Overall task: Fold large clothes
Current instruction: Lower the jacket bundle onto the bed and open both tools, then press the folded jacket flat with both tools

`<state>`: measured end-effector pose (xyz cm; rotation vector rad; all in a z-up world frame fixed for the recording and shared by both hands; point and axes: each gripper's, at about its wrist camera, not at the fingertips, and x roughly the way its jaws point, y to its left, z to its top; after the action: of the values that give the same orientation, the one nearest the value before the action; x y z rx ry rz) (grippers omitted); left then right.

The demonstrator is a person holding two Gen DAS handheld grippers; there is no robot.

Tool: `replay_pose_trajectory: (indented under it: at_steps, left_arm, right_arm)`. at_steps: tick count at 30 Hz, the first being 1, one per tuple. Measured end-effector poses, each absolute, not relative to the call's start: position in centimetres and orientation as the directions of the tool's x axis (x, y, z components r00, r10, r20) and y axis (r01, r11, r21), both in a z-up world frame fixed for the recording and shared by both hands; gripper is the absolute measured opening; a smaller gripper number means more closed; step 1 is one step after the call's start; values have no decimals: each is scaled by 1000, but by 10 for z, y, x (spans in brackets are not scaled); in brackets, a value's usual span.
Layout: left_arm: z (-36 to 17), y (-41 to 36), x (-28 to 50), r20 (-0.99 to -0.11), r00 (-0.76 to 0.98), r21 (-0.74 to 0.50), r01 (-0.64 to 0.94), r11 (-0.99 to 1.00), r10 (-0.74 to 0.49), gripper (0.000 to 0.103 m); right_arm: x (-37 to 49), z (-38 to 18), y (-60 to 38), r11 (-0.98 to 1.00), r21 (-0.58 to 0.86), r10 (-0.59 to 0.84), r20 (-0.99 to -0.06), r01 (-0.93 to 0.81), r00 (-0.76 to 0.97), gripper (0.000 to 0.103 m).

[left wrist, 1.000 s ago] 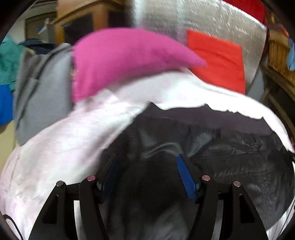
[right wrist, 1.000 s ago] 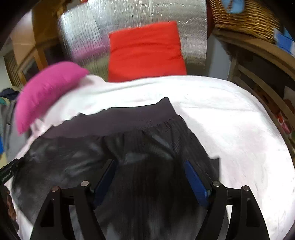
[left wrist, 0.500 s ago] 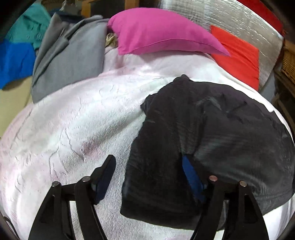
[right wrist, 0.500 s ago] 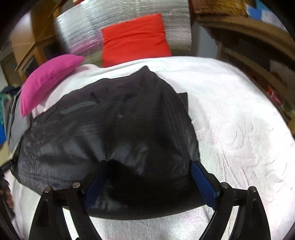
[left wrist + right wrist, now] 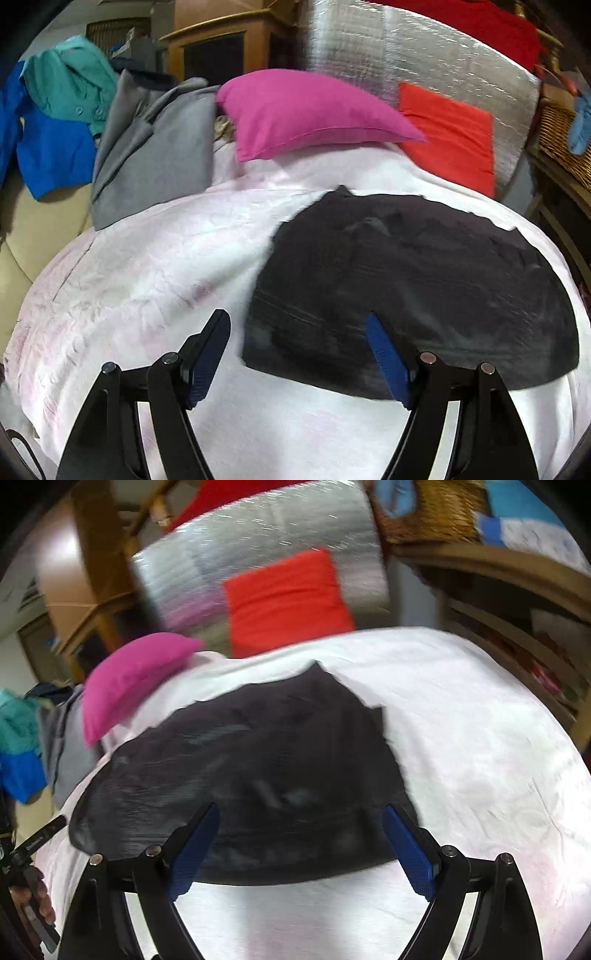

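A black garment (image 5: 410, 284) lies folded into a compact block on the white bed cover (image 5: 147, 266). It also shows in the right wrist view (image 5: 258, 771). My left gripper (image 5: 299, 354) is open and empty, above the garment's near left edge. My right gripper (image 5: 299, 845) is open and empty, above the garment's near edge. Neither gripper touches the cloth.
A pink pillow (image 5: 306, 110) and a red pillow (image 5: 450, 140) lie at the head of the bed against a silver panel (image 5: 424, 74). Grey (image 5: 155, 147), teal (image 5: 70, 81) and blue (image 5: 51, 155) clothes are piled at the left. Wooden shelves (image 5: 517, 635) and a wicker basket (image 5: 436, 509) stand at the right.
Both grippers have pulled back and up from the black garment. It filled the views a second ago; now it lies folded and whole in view with bed cover in front.
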<state>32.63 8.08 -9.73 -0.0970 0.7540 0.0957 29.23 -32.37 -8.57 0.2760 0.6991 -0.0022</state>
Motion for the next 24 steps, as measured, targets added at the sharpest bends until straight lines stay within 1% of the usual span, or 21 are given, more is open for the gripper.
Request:
replay_pose_trajectory:
  at_steps: [2,3,5,6,7,8,13,17,21,24]
  left_arm:
    - [-103,65,321,-681,730,-40,-103,994,49,77]
    - [-109,56,321,-690,723,-26,-90,996,47,77]
    - [-124,49,325,-718,695,-12,-80,997,47,77]
    - [-136,47,330,-749,660,4,-84,996,59,78]
    - [-145,48,333,-769,637,10,-87,996,64,78]
    - [-148,51,333,-770,636,-2,-90,996,56,78]
    - [-140,62,331,-778,628,-41,-99,994,30,78]
    - [-120,63,327,-754,656,-56,-112,992,31,78]
    - [-100,48,332,-730,684,-75,-90,993,6,78]
    - [-91,24,349,-717,697,-69,-48,996,-16,78]
  right_arm:
    - [295,-89,-310,970,233,94,-638,75,764,92]
    - [300,-97,-303,969,237,111,-654,64,748,92]
    - [308,-114,-298,971,228,106,-689,75,717,92]
    - [314,-128,-298,973,209,85,-726,101,683,92]
    - [315,-134,-299,973,200,73,-739,115,669,92]
    - [316,-141,-301,973,192,61,-747,128,662,92]
    - [309,-134,-306,968,196,45,-745,154,666,93]
    - [305,-113,-302,964,224,60,-705,142,707,93]
    - [313,-94,-282,966,238,93,-673,96,733,93]
    - [328,-93,-263,964,252,113,-661,79,742,93]
